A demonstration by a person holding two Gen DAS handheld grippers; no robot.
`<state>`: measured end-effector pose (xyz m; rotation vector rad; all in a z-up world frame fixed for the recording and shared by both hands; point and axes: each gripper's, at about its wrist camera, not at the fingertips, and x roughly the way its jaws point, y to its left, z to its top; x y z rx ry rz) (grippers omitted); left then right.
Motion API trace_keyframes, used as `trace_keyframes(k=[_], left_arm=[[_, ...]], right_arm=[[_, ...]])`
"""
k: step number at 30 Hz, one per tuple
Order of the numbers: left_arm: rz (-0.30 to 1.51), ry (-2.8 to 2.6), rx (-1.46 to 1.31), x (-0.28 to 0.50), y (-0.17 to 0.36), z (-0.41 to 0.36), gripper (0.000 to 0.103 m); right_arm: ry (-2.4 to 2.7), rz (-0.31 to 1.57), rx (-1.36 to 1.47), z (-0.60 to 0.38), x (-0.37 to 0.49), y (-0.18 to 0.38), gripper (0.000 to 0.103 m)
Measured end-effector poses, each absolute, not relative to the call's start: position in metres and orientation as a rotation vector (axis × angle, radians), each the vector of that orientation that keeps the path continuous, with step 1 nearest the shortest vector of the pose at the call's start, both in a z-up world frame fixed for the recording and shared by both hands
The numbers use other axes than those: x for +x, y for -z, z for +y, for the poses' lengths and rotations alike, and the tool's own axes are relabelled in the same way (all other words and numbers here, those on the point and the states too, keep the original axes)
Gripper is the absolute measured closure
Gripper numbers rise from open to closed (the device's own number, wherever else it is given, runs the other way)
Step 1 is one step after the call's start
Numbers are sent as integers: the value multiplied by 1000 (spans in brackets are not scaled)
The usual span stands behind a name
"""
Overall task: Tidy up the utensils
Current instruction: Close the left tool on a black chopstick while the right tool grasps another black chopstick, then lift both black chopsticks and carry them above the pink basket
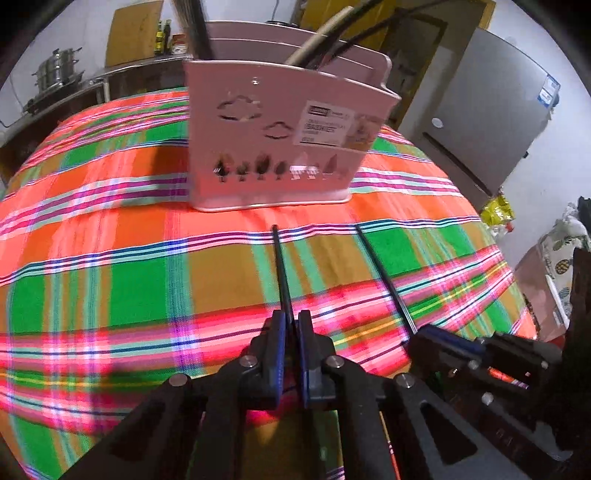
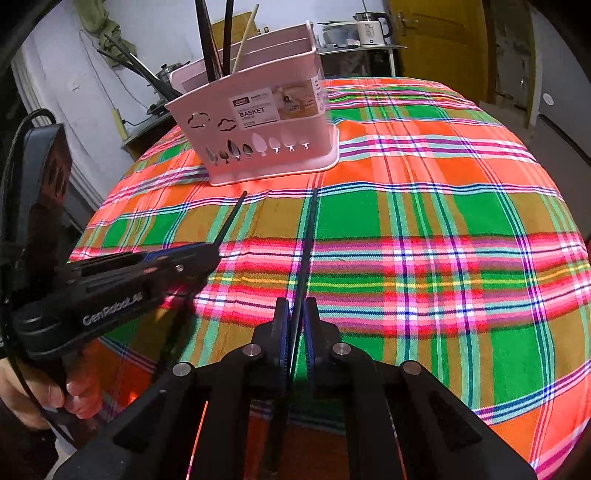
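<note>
A pink utensil basket [image 1: 207, 129] [image 2: 325, 125] stands on the plaid tablecloth [image 1: 110, 258], with several dark and wooden sticks [image 1: 199, 33] upright in its compartments. My left gripper [image 1: 291, 317] [image 2: 212, 253] is shut on a black chopstick [image 1: 282, 269] [image 2: 231, 219] that points toward the basket's base. My right gripper [image 2: 295, 304] [image 1: 421, 330] is shut on a second black chopstick [image 2: 306, 243] [image 1: 382, 273], also aimed at the basket. The two grippers sit side by side, low over the cloth and short of the basket.
A grey fridge [image 1: 480, 110] stands past the table's right edge. Steel pots [image 1: 55, 72] sit on a counter at the back left, and a kettle [image 2: 371, 27] sits on a shelf beside a yellow door [image 2: 443, 44]. A person's hand [image 2: 55, 398] holds the left gripper.
</note>
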<state>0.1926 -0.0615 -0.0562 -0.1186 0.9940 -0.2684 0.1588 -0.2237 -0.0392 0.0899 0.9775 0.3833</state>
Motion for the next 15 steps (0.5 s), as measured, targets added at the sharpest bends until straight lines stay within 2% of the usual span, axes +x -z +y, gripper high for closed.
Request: trace_keyframes(k=[2, 15], left_arm=[[994, 252, -124, 191, 56, -50, 98], [1042, 251, -56, 199, 54, -43, 96]], right_arm=[[-382, 975, 86, -222, 161, 38, 91], [-379, 1018, 26, -208, 198, 39, 91]])
